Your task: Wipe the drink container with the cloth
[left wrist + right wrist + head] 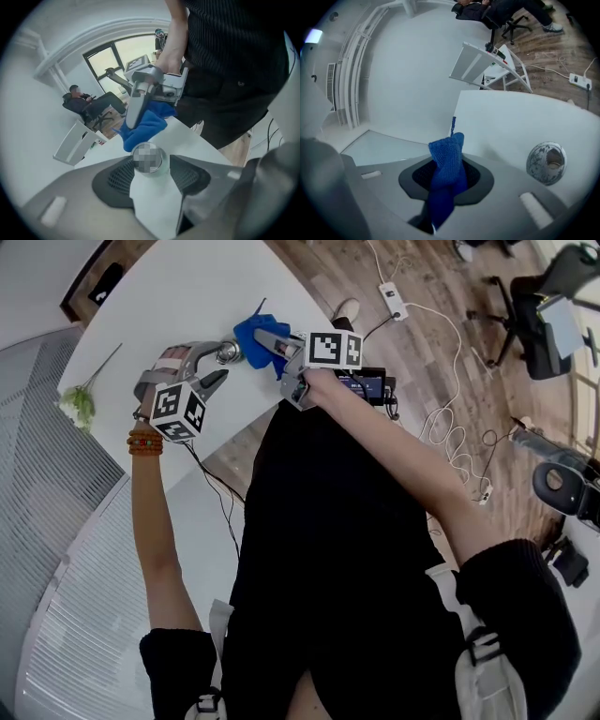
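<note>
A small silver drink container point(226, 353) is held over the white table point(169, 306) between the jaws of my left gripper point(217, 367), which is shut on it. In the left gripper view the container point(149, 159) sits between the two dark pads point(112, 180). My right gripper point(263, 339) is shut on a blue cloth point(251, 332), just right of the container. The cloth point(447, 171) stands bunched between the right jaws, with the container point(546, 162) apart at the lower right. From the left gripper view the cloth point(143, 126) hangs right behind the container.
A green sprig with a long stem point(80, 404) lies at the table's left edge. A power strip point(394, 300) and cables lie on the wooden floor, with an office chair point(536, 320) beyond. A white rack point(480, 63) stands past the table. A seated person point(84, 101) is far off.
</note>
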`<state>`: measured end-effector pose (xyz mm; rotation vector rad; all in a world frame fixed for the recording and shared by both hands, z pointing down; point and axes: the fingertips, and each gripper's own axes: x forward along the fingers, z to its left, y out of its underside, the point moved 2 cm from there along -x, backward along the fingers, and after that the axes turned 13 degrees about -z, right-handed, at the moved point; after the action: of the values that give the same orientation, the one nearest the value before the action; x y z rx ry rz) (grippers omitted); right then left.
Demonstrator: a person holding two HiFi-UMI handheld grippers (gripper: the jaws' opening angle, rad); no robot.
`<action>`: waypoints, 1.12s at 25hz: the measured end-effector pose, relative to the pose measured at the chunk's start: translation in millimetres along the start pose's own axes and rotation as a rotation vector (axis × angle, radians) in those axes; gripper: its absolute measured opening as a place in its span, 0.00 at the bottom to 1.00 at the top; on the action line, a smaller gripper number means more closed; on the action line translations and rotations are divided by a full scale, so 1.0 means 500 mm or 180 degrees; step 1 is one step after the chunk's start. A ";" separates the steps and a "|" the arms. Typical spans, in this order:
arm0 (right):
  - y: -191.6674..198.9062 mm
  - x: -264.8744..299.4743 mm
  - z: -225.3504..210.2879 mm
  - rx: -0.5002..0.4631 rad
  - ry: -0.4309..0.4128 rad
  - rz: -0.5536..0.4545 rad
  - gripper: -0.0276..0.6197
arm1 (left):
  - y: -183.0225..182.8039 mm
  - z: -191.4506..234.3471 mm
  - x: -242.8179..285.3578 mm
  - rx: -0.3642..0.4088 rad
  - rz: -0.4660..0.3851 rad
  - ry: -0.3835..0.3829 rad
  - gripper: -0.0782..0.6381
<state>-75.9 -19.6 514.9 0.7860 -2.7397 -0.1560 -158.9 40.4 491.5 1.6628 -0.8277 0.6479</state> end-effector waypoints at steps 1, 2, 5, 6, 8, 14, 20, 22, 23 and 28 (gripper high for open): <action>0.010 0.000 0.001 -0.0017 -0.0006 0.0032 0.18 | -0.001 0.004 0.003 0.0020 -0.0014 -0.0034 0.46; 0.020 0.001 0.001 -0.0037 -0.0005 0.0055 0.18 | -0.001 0.007 0.004 0.0029 -0.0030 -0.0090 0.45; 0.037 0.009 0.001 -0.0078 0.0003 0.0063 0.18 | 0.000 0.013 0.005 0.0016 -0.0060 -0.0304 0.39; 0.038 0.012 0.000 -0.0094 0.0014 0.0055 0.18 | -0.002 0.014 0.007 0.0003 -0.0068 -0.0373 0.39; 0.036 0.016 -0.003 -0.0151 0.0038 0.0038 0.18 | -0.005 0.015 0.010 -0.0041 -0.0073 -0.0502 0.39; 0.032 0.014 -0.009 -0.0257 0.0043 0.0026 0.18 | -0.019 0.019 0.016 -0.0380 -0.0015 -0.0810 0.39; 0.032 0.015 -0.011 -0.0542 0.0105 0.0073 0.18 | -0.021 0.020 0.019 -0.0640 0.0016 -0.0994 0.39; 0.031 0.014 -0.013 -0.0581 0.0135 0.0065 0.18 | -0.023 0.021 0.020 -0.0678 0.0048 -0.1007 0.39; 0.031 0.013 -0.014 -0.0589 0.0157 0.0055 0.18 | -0.023 0.021 0.020 -0.0694 0.0052 -0.1014 0.39; 0.033 0.013 -0.022 -0.0611 0.0294 -0.0019 0.18 | -0.021 0.021 0.021 -0.0756 0.0056 -0.1036 0.39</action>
<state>-86.3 -9.3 529.9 0.7295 -2.5885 -0.3686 -144.1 29.6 490.9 1.5637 -1.1077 0.2782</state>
